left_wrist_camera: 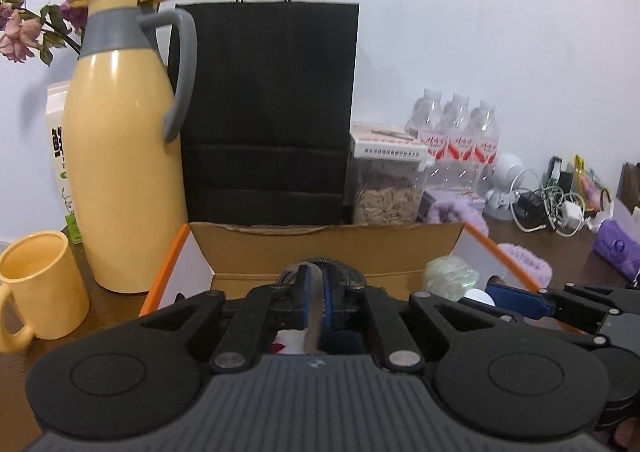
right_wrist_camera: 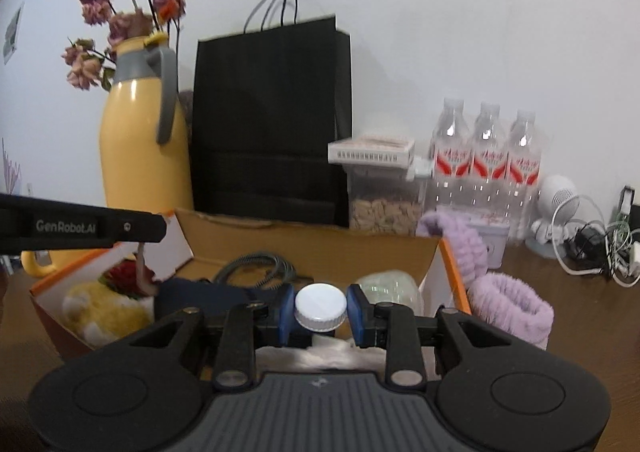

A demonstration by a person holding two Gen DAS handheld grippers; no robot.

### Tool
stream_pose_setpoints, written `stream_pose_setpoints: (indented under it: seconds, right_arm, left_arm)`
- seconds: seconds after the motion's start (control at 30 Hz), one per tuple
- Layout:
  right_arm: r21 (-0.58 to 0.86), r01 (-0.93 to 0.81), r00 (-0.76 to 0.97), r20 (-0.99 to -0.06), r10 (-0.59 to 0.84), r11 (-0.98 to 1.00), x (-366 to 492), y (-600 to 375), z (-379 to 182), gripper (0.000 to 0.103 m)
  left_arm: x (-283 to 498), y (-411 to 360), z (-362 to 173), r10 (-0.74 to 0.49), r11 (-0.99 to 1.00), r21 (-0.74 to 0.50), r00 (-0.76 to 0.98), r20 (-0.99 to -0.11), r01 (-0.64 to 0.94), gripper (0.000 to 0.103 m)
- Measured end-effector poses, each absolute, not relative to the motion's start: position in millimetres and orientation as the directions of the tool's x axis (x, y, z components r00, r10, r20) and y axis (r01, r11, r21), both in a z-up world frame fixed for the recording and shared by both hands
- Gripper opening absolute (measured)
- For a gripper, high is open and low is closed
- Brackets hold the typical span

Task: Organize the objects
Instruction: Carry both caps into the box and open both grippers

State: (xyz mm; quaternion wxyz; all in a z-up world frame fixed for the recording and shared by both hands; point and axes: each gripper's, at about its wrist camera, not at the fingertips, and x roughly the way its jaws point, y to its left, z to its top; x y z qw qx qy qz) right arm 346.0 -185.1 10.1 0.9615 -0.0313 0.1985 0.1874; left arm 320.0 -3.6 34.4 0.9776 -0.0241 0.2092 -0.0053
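Note:
An open cardboard box [left_wrist_camera: 320,248] with orange edges sits right in front of both grippers. My left gripper [left_wrist_camera: 316,292] is over the box's left part, its blue pads almost together. In the right wrist view a thin brownish stem [right_wrist_camera: 141,268] runs down from the left gripper [right_wrist_camera: 160,228] to a red flower [right_wrist_camera: 120,276] in the box [right_wrist_camera: 320,248]. My right gripper [right_wrist_camera: 320,308] is shut on a white-capped bottle [right_wrist_camera: 320,306] over the box's right part. Inside lie a yellow plush [right_wrist_camera: 104,312], a grey cable [right_wrist_camera: 256,264], dark blue cloth [right_wrist_camera: 200,296] and clear crumpled plastic [right_wrist_camera: 388,284].
A yellow jug [left_wrist_camera: 120,171] and yellow mug [left_wrist_camera: 36,284] stand left of the box. Behind it are a black paper bag [left_wrist_camera: 268,111], a jar of seeds [left_wrist_camera: 388,187] and three water bottles [left_wrist_camera: 456,139]. Purple headbands [right_wrist_camera: 508,312], cables [left_wrist_camera: 548,207] and a purple pack [left_wrist_camera: 616,248] lie to the right.

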Motion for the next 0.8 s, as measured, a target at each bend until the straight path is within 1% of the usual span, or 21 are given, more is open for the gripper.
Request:
stream_pose_setpoints:
  seconds: [0.03,0.07,0.1,0.13,0.17,0.2,0.23,0.53,0.8]
  right_arm:
    - [0.015,-0.376,0.846,-0.402,0.35,0.927,346.7,-185.4,8.6,0.031]
    - [0.016,-0.379,0.84,-0.413,0.351,0.925,346.8,-185.5,6.9,0.043]
    - [0.017,-0.379,0.839,-0.416,0.351,0.925,345.6,-185.7,6.0,0.062]
    - [0.014,-0.377,0.842,-0.412,0.349,0.926,343.4,-185.4,5.6,0.071]
    - [0.008,-0.374,0.847,-0.403,0.345,0.927,340.7,-184.7,6.0,0.088]
    - [0.002,-0.373,0.853,-0.392,0.344,0.928,338.5,-184.1,6.6,0.099]
    - [-0.002,-0.371,0.859,-0.381,0.342,0.929,336.0,-183.8,6.8,0.101]
    - [-0.017,-0.346,0.87,-0.379,0.315,0.938,334.3,-183.0,6.6,0.103]
    - [-0.012,-0.319,0.883,-0.367,0.293,0.948,331.3,-186.5,7.8,0.103]
  left_arm:
    - [320.9,-1.9,32.8,-0.015,0.999,-0.049,0.913,-0.408,-0.005,0.022]
    - [321.4,0.3,31.1,-0.012,0.999,-0.053,0.912,-0.41,-0.011,0.037]
    - [322.2,2.1,30.7,-0.006,0.998,-0.06,0.912,-0.41,-0.021,0.084]
    - [320.5,4.6,30.1,0.006,0.997,-0.072,0.92,-0.393,-0.037,0.103]
    - [317.0,6.6,30.2,0.021,0.995,-0.084,0.934,-0.357,-0.054,0.103]
    - [315.1,7.6,31.4,0.029,0.995,-0.085,0.94,-0.341,-0.061,0.103]
    - [314.6,7.9,32.3,0.029,0.995,-0.08,0.94,-0.34,-0.06,0.103]
    - [313.7,3.4,28.6,0.002,0.997,-0.069,0.93,-0.367,-0.03,0.103]
    - [306.5,5.6,26.2,-0.005,0.996,-0.084,0.936,-0.352,-0.026,0.103]
